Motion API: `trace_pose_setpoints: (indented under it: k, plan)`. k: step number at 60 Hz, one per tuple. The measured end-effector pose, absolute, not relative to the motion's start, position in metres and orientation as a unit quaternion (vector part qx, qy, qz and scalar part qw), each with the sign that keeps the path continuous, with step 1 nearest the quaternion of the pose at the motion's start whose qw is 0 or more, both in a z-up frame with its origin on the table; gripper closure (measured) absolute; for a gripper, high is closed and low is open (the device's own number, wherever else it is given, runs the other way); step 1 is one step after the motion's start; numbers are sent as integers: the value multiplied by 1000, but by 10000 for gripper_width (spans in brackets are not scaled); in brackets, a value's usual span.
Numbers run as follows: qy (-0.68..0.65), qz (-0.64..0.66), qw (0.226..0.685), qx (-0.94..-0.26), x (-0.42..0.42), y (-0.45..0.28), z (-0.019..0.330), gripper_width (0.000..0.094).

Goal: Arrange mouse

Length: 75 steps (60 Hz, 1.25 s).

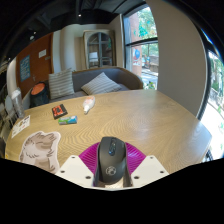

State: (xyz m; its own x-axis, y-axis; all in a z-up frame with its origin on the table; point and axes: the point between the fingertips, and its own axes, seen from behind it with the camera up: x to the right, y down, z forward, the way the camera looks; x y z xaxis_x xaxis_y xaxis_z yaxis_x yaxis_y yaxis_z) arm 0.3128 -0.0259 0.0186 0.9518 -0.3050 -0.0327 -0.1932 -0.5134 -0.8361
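Observation:
A black computer mouse (112, 160) with a scroll wheel and a round logo sits between my two fingers, pointing away from me over the round wooden table (150, 120). The magenta pads (90, 156) press against both of its sides. My gripper (112, 166) is shut on the mouse. The underside of the mouse is hidden, so I cannot tell whether it touches the table.
On the table to the left lie a mat with a cat picture (38, 150), a small teal item (68, 120), a dark brown object (59, 110) and a white object (88, 103). A grey sofa (95, 82) stands beyond the table's far edge.

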Motion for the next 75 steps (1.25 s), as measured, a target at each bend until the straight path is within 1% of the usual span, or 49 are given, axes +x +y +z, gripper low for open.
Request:
trace_pose_setpoints:
  k: [5, 10, 13, 16, 20, 27, 28, 36, 39, 41, 45, 46, 47, 50, 51, 52, 53, 55, 62, 69, 75]
  plan:
    - [134, -63, 494, -857, 282, -23, 56, 563]
    - [97, -60, 511, -852, 224, -11, 87, 562]
    - [72, -43, 517, -852, 181, -2, 99, 563]
    - [55, -23, 513, -856, 140, 4, 101, 564]
    - [36, -11, 501, -865, 96, 13, 90, 563]
    - [15, -31, 463, -886, 49, 29, 47, 563]
    - [11, -30, 460, -887, 47, 31, 38, 563]
    - [9, -58, 431, -901, 34, 37, -3, 564]
    - [7, -70, 426, -902, 36, 37, -11, 526]
    - [1, -76, 434, -898, 39, 42, -9, 496]
    - [-22, -82, 430, -899, 39, 39, -10, 424]
    - [-27, -82, 432, -898, 39, 38, -8, 382]
    - [-30, -80, 436, -896, 39, 37, -5, 318]
    - [-31, -73, 453, -888, 40, 33, 7, 88]
    - [-32, -70, 459, -885, 41, 30, 11, 61]
    - [-34, -68, 464, -882, 41, 26, 16, 90]
    - [-35, -65, 470, -880, 42, 22, 20, 97]
    - [-37, -58, 480, -875, 42, 11, 28, 81]
    - [-63, -35, 497, -865, 41, -42, 42, 83]
    - [-71, -17, 505, -860, 51, -101, 44, 86]
    - [-59, -4, 522, -851, 68, -142, 44, 85]
